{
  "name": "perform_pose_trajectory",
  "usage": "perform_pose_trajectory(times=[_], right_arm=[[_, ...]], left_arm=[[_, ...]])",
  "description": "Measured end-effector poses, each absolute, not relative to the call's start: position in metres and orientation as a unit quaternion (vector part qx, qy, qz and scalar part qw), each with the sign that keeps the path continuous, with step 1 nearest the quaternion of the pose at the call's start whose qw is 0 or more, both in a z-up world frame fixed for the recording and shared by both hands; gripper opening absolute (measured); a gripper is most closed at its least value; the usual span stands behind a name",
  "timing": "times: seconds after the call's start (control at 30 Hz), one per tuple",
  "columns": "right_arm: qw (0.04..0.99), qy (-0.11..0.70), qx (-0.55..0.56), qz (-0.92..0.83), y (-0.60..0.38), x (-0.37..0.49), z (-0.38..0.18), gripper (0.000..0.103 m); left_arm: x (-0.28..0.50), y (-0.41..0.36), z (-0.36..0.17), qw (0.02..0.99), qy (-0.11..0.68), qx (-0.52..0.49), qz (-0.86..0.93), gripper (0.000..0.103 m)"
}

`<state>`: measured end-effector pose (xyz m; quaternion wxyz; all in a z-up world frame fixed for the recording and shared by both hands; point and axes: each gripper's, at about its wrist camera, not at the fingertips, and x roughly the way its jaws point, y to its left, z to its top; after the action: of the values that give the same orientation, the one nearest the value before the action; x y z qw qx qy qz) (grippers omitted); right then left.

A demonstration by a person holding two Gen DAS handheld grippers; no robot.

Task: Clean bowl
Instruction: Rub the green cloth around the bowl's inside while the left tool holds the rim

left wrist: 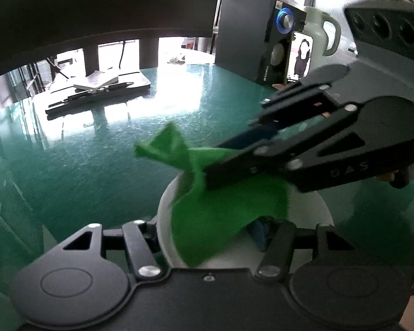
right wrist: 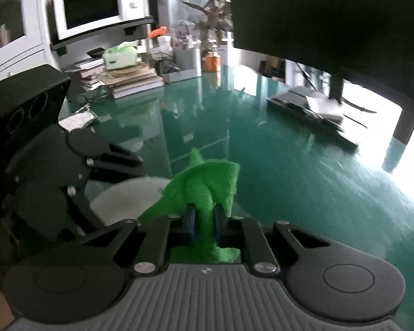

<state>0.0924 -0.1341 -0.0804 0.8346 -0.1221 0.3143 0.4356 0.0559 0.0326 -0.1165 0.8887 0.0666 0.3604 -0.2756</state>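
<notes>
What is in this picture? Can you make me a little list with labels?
bowl: white bowl on the green table
cloth: green cloth, draped over the bowl
right hand-held gripper: shut on the cloth
left hand-held gripper: astride the bowl's near rim; whether it grips cannot be told
behind: speaker, pale jug, microwave

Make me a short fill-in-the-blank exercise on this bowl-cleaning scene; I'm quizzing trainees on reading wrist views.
1. The right gripper is shut on a cloth whose colour is ____.
2. The bowl under the cloth is ____ in colour.
3. The bowl stands on a glossy ____ table.
4. On a shelf, in the right wrist view, stands a white ____.

Missing words: green; white; green; microwave
</notes>
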Motion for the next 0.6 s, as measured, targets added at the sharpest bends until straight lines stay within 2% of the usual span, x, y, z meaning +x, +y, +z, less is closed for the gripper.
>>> perform_pose_trajectory(times=[0.13,0.27,0.6], right_arm=[[0.829,0.310,-0.125,0.449,-0.126,0.096,-0.080,0.019],[0.830,0.319,-0.120,0.442,-0.135,0.095,-0.081,0.013],[0.838,0.341,-0.103,0.413,-0.159,0.079,-0.079,0.015]], left_arm=[[0.055,0.035,-0.116,0.892,0.362,0.065,-0.264,0.057],[0.055,0.035,-0.115,0.897,0.359,0.068,-0.250,0.056],[0.054,0.036,-0.115,0.904,0.352,0.072,-0.232,0.057]])
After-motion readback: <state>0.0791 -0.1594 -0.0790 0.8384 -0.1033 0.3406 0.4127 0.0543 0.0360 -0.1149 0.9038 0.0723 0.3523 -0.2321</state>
